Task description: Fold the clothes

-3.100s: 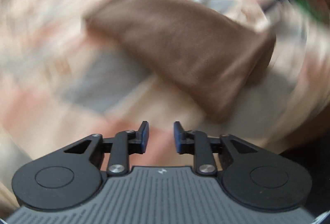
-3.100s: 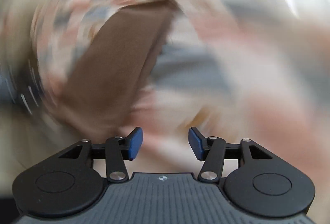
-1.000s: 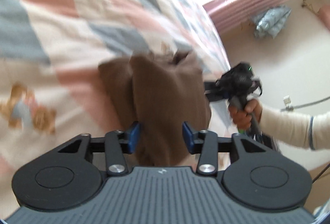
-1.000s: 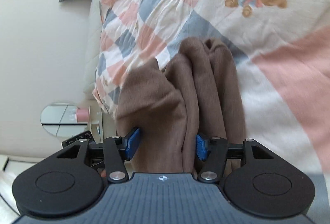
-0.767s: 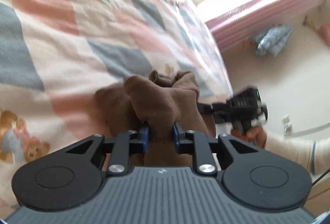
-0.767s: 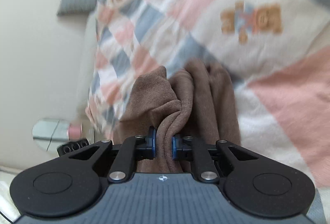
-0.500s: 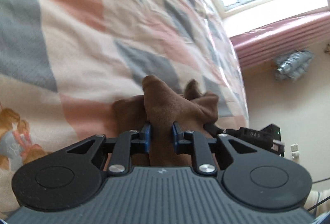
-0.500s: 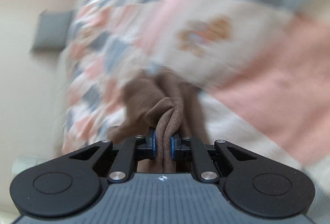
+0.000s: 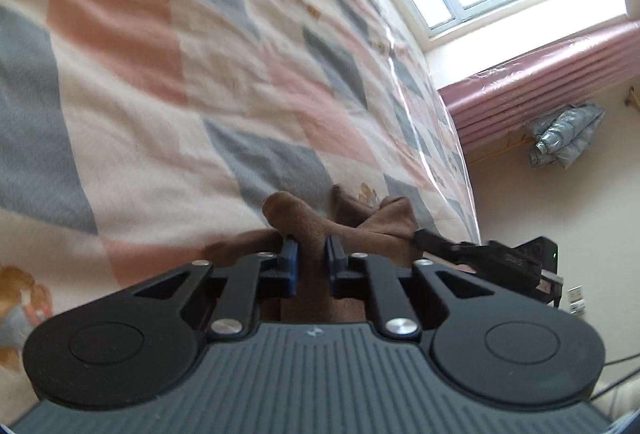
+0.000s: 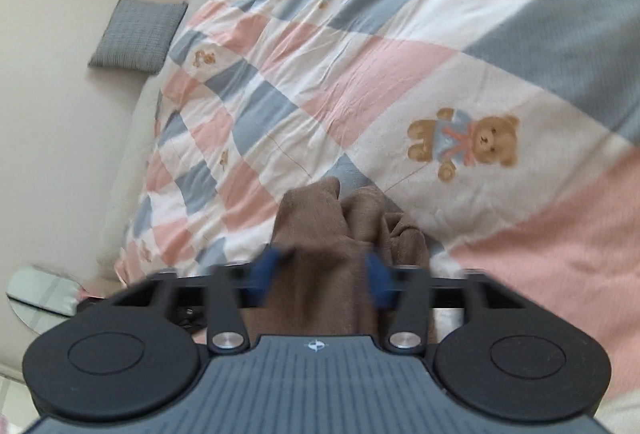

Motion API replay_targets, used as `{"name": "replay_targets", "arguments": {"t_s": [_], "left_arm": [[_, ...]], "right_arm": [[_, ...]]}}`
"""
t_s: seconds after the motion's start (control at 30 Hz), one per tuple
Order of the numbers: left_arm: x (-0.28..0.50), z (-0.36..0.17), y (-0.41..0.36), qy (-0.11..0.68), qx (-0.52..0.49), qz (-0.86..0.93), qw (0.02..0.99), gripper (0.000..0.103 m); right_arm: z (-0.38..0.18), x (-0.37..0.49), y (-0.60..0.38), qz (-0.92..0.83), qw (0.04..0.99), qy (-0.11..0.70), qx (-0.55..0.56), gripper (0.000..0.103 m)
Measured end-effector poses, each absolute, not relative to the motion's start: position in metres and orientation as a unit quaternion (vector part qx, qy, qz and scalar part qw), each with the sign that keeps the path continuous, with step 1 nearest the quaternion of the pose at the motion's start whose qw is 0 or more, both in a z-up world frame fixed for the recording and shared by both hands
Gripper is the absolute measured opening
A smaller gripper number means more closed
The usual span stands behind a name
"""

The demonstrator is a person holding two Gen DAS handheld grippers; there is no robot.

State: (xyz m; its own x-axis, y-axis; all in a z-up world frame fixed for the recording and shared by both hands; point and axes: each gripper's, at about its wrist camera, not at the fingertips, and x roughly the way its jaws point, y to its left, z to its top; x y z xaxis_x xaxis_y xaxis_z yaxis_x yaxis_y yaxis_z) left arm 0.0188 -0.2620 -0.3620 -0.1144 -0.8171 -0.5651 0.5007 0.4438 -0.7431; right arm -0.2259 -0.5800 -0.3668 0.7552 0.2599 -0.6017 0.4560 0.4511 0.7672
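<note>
Left claw pinches brown garment; right claw motion-blurred, spread.

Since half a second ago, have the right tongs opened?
Yes. The right tongs have spread wide either side of the brown garment, no longer pinching it, above the teddy-bear quilt.

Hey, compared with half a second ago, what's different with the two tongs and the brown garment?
The right tongs have opened and let go of the brown garment, which still lies between their blurred fingers. The left tongs stay shut on it. The garment remains bunched on the checked quilt.
</note>
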Motion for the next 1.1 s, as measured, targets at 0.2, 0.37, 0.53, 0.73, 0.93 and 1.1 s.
{"name": "replay_targets", "arguments": {"t_s": [0.2,0.37,0.53,0.73,0.93,1.1], "left_arm": [[0.012,-0.38,-0.253,0.569,-0.162,-0.45,0.669,0.013],[0.013,-0.38,-0.261,0.562,-0.165,-0.44,0.68,0.012],[0.012,-0.379,-0.275,0.556,-0.115,-0.436,0.698,0.012],[0.028,-0.393,-0.283,0.558,-0.072,-0.421,0.711,0.013],[0.009,-0.325,-0.271,0.508,-0.046,-0.48,0.714,0.005],[-0.029,-0.332,-0.298,0.476,0.054,-0.531,0.699,0.008]], "right_arm": [[-0.361,-0.217,-0.583,-0.1,0.778,0.381,0.489,0.064],[-0.311,-0.194,-0.556,-0.085,0.867,0.369,0.324,0.061],[-0.345,-0.166,-0.514,-0.07,0.878,0.424,0.208,0.038],[-0.367,-0.164,-0.524,-0.102,0.869,0.425,0.232,0.035],[-0.36,-0.169,-0.52,-0.099,0.87,0.427,0.224,0.038],[-0.362,-0.168,-0.513,-0.104,0.877,0.427,0.193,0.04]]}}
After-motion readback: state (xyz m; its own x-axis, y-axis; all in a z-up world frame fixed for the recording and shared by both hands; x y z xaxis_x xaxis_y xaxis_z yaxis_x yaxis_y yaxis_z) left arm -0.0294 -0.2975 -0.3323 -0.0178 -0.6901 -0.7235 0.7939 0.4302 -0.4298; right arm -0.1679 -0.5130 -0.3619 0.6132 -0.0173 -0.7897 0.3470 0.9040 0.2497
